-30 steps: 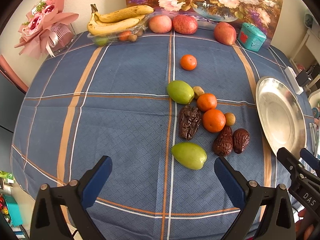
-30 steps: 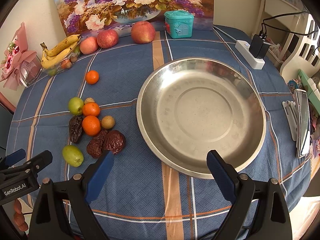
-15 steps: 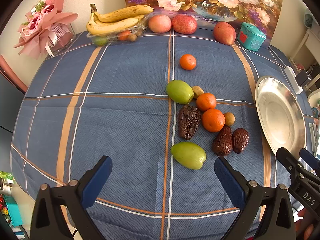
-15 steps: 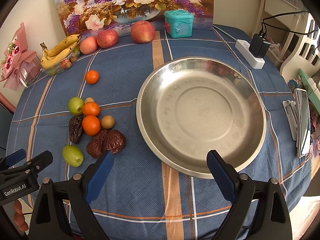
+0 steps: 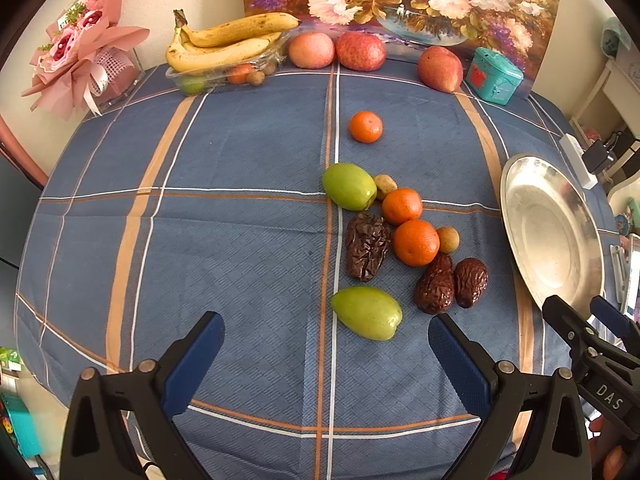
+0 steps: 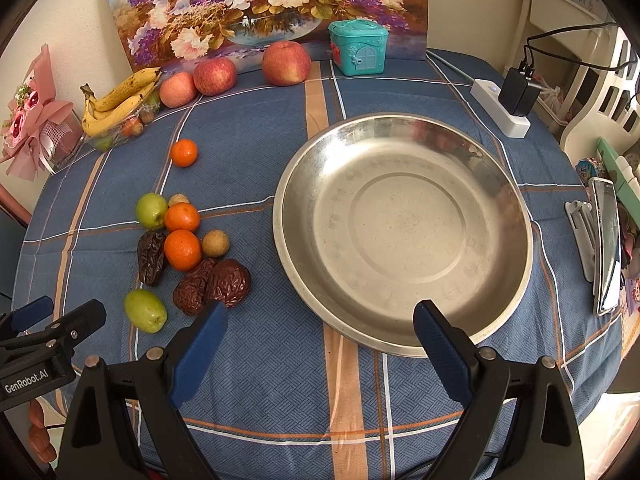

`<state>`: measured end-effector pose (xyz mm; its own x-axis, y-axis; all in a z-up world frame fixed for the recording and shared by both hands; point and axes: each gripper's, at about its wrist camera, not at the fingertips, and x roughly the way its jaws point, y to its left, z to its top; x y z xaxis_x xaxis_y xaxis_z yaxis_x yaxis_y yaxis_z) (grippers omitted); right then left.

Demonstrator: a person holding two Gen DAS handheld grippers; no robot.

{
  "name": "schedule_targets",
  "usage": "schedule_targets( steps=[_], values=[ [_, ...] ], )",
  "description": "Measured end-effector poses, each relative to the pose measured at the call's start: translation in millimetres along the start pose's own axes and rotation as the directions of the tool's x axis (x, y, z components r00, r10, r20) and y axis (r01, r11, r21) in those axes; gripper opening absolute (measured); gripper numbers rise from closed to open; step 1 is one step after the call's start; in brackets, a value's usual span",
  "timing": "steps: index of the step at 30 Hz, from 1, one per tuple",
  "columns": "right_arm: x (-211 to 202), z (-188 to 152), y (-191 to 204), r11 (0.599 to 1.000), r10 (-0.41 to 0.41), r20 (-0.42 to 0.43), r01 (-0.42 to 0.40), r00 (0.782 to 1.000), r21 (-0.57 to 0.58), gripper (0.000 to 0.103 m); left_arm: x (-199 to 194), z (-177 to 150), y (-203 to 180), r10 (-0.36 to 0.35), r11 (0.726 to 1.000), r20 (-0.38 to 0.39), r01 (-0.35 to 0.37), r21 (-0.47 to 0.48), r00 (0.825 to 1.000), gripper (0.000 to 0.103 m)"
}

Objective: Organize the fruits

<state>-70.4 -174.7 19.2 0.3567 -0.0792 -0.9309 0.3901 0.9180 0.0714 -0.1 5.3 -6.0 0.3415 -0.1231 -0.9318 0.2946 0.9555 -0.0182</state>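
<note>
Loose fruit lies in a cluster on the blue checked cloth: two green fruits (image 5: 367, 312) (image 5: 349, 186), two oranges (image 5: 416, 242) (image 5: 401, 206), three dark wrinkled dates (image 5: 367, 246) (image 5: 435, 284), two small brown longans (image 5: 448, 239). A third orange (image 5: 365, 126) lies apart, farther back. An empty steel plate (image 6: 404, 232) sits right of the cluster. My left gripper (image 5: 326, 342) is open and empty, just short of the near green fruit. My right gripper (image 6: 320, 332) is open and empty over the plate's near rim.
At the back stand a tray of bananas (image 5: 228, 42), three apples (image 5: 360, 51), a teal toy house (image 5: 496, 76), a flower painting and a pink bouquet (image 5: 80, 64). A power strip (image 6: 502, 118) and a phone on a stand (image 6: 606, 244) lie to the right.
The left gripper has drifted very slightly; the view shifted a touch. The right gripper and all fruit have not moved.
</note>
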Motion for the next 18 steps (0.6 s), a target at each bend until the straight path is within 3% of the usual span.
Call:
schedule_targets(
  steps=[7, 14, 18],
  values=[
    [0, 0, 1, 1.000, 0.002, -0.001, -0.002, 1.000, -0.003, 0.094, -2, 3, 5, -0.012, 1.000, 0.004, 0.012, -0.013, 1.000, 0.103],
    [-2, 1, 6, 0.999, 0.040, 0.017, -0.040, 0.999, -0.019, 0.094, -6, 9, 5, 0.004, 1.000, 0.056, -0.004, -0.014, 0.998, 0.103],
    [-2, 7, 11, 0.995, 0.093, 0.034, -0.092, 0.995, -0.026, 0.094, -8, 14, 19, -0.037, 0.996, 0.103, 0.045, -0.076, 0.994, 0.103]
  ],
)
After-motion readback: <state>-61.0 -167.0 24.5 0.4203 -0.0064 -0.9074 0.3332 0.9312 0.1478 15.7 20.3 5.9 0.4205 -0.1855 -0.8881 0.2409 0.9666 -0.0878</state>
